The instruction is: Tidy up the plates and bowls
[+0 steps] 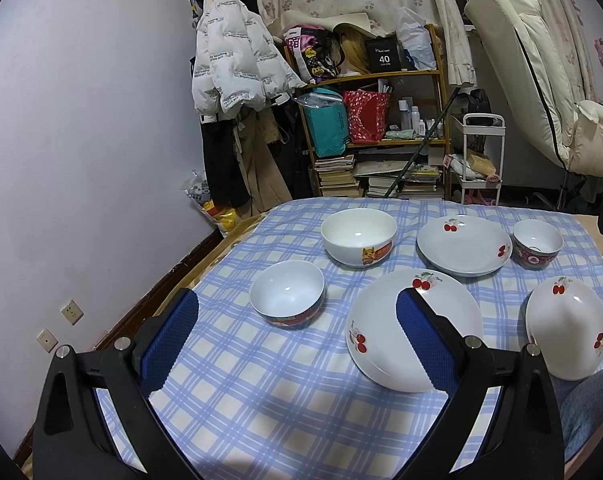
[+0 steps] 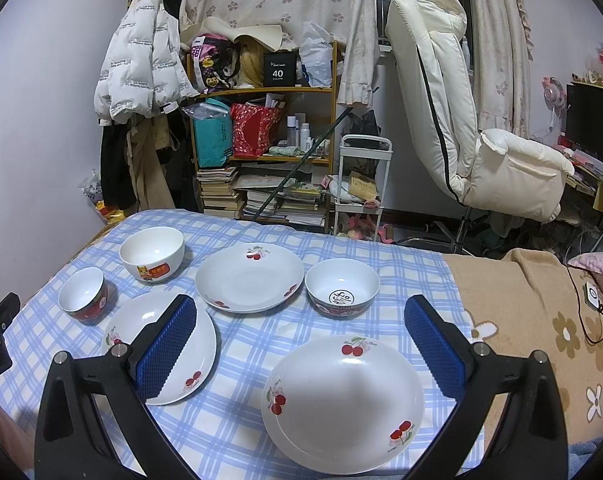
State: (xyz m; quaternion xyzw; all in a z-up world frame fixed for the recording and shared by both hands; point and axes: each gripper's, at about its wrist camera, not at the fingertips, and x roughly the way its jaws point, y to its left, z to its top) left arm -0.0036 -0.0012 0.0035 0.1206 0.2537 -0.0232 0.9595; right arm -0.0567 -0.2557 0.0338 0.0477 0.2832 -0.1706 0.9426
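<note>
Six dishes laid out on a blue checked cloth (image 1: 261, 380), both claws empty and spread.

Left wrist view: the left claw (image 1: 297, 332) hangs apart above the cloth — a small red-banded bowl (image 1: 287, 298) lies between its fingers, a cherry plate (image 1: 381, 320) partly behind the right finger, and a white cartoon bowl (image 1: 359, 236) farther back.
Right wrist view: the right claw (image 2: 299, 338) is spread wide over the nearest cherry plate (image 2: 343, 396) — a second plate (image 2: 250, 277) and a dark-patterned bowl (image 2: 342, 287) sit side by side behind it, well apart from the claw.
</note>
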